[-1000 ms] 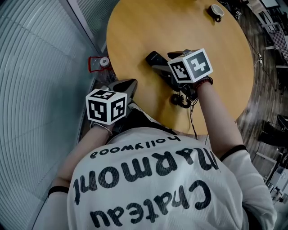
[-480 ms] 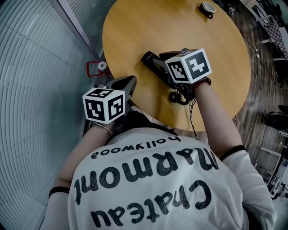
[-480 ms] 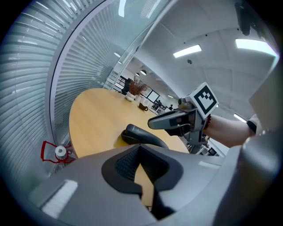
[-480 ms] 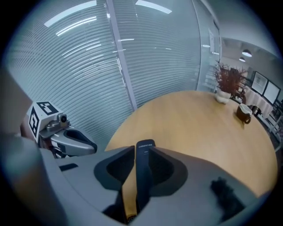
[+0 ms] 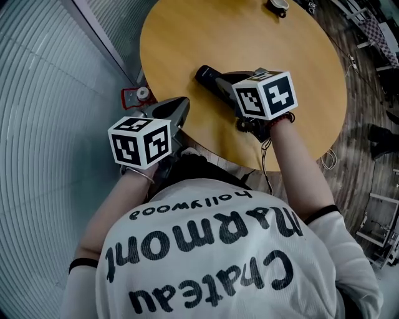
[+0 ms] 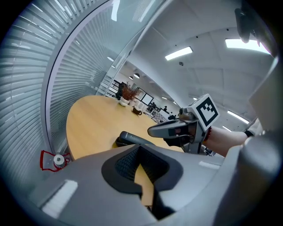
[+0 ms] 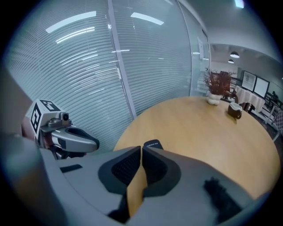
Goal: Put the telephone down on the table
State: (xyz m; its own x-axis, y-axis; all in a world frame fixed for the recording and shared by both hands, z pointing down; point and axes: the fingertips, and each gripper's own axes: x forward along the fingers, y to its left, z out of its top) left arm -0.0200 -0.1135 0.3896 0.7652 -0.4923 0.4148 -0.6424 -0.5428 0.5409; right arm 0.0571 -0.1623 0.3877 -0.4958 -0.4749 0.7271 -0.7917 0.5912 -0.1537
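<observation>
The black telephone handset (image 5: 208, 77) lies flat on the round wooden table (image 5: 299, 68), and its coiled cord (image 5: 252, 128) trails toward the near edge. My right gripper (image 5: 232, 84) hovers just above and behind it. Its jaws have just been closing and now stand shut with nothing between them. In the right gripper view the telephone's end (image 7: 152, 144) pokes out beyond the right gripper's (image 7: 141, 150) closed tips. My left gripper (image 5: 177, 107) hangs at the table's near-left edge, shut and empty. In the left gripper view the telephone (image 6: 132, 139) lies ahead of the left gripper (image 6: 140, 148).
A dark cup (image 5: 277, 5) sits at the table's far side, next to a white vase with twigs (image 7: 214, 95). A red and white object (image 5: 138, 95) lies on the floor by the glass wall with blinds (image 5: 56, 93). A thin cable (image 5: 268, 168) hangs off the near edge.
The right gripper has lifted a little off the telephone, which stays lying on the table. The left gripper has risen slightly at the table's edge.
</observation>
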